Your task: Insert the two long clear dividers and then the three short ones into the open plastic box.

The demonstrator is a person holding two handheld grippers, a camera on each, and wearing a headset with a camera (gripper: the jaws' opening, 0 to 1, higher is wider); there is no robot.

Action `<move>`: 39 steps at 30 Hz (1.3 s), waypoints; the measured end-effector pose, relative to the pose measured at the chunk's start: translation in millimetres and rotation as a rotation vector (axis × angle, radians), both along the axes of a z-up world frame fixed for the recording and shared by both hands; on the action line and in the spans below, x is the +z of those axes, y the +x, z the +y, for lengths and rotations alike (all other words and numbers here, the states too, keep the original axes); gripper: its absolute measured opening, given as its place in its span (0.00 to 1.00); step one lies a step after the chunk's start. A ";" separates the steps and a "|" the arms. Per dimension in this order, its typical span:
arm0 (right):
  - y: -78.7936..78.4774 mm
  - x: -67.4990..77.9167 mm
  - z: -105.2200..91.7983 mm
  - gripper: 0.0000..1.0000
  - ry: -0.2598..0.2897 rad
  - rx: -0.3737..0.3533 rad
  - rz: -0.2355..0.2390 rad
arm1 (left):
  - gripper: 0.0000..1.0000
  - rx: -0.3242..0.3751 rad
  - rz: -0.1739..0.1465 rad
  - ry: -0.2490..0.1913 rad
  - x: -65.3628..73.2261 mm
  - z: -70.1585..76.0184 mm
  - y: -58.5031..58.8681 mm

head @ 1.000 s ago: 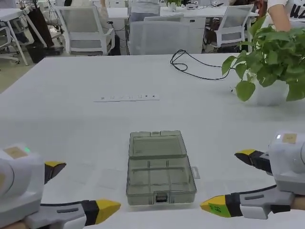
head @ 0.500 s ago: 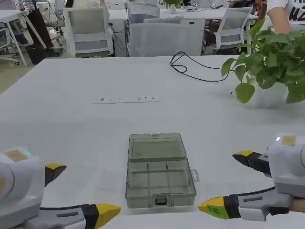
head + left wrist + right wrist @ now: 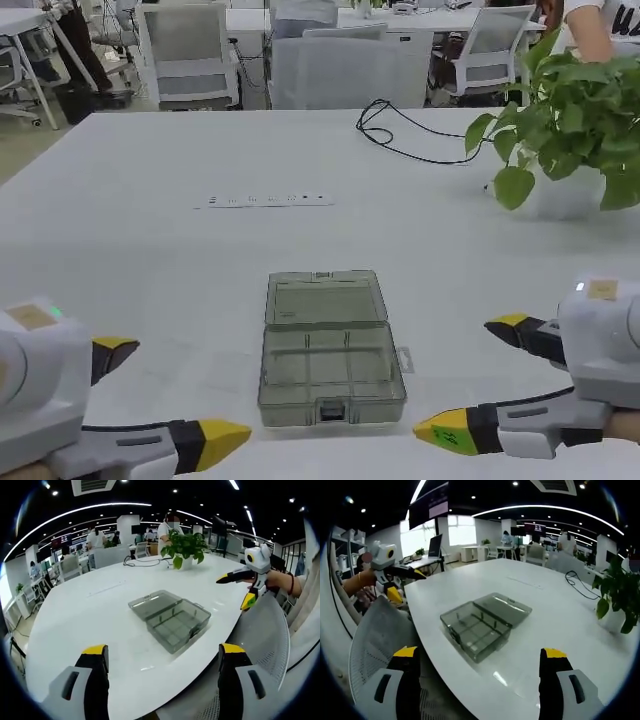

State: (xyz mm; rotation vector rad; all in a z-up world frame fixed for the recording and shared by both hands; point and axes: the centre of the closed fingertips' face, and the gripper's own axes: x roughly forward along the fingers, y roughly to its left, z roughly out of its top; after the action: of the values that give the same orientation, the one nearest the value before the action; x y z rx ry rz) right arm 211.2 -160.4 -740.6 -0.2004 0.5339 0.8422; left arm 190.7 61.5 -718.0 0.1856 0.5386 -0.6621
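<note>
The smoky clear plastic box lies open near the table's front edge, its lid flat behind it. Thin walls split the base into compartments. A small clear piece lies against the box's right side, and faint clear shapes lie on the table to its left. My left gripper stands open left of the box, holding nothing. On the other side my right gripper is open too, apart from the box. The box sits ahead of the left gripper. The box also sits ahead of the right gripper.
A potted plant stands at the back right, and a black cable curls at the far edge. A white strip with small marks lies mid-table. Office chairs and people stand beyond the table.
Nothing on the table has moved. Both grippers stay open at about the same places on either side of the box.
</note>
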 end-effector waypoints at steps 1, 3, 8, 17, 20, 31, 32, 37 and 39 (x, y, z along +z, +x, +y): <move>-0.2 -0.2 -0.5 1.00 -0.001 0.000 0.001 | 0.90 0.000 0.001 0.007 -0.7 0.4 0.3; 0.0 0.1 -1.3 1.00 -0.003 0.000 -0.001 | 0.85 0.008 0.007 0.017 -1.8 2.0 1.7; 1.1 5.2 -1.9 0.95 -0.008 0.000 -0.031 | 0.79 0.065 0.043 0.017 -8.4 12.9 10.8; 3.4 7.5 1.8 0.91 0.000 0.004 -0.036 | 0.65 0.125 0.108 0.059 -23.2 35.4 23.4; 3.6 7.3 4.3 0.90 0.007 0.005 -0.031 | 0.58 0.147 0.111 0.065 -29.4 44.8 31.8; 5.3 5.8 6.9 0.89 0.007 -0.002 -0.019 | 0.45 0.190 0.138 0.109 -52.1 73.8 55.8; 5.6 5.5 6.8 0.89 0.007 -0.003 -0.017 | 0.43 0.192 0.137 0.106 -53.0 74.5 57.7; 6.7 4.4 6.3 0.89 0.006 -0.010 -0.006 | 0.41 0.211 0.157 0.124 -66.0 82.0 67.0; 7.6 4.2 5.9 0.89 0.006 -0.013 -0.003 | 0.40 0.212 0.167 0.132 -72.1 84.9 70.0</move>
State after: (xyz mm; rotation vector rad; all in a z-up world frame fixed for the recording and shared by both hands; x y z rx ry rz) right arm 218.8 -154.5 -736.4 -0.1922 0.5290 0.8307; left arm 260.7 146.4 -790.1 0.1951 0.7526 -0.4372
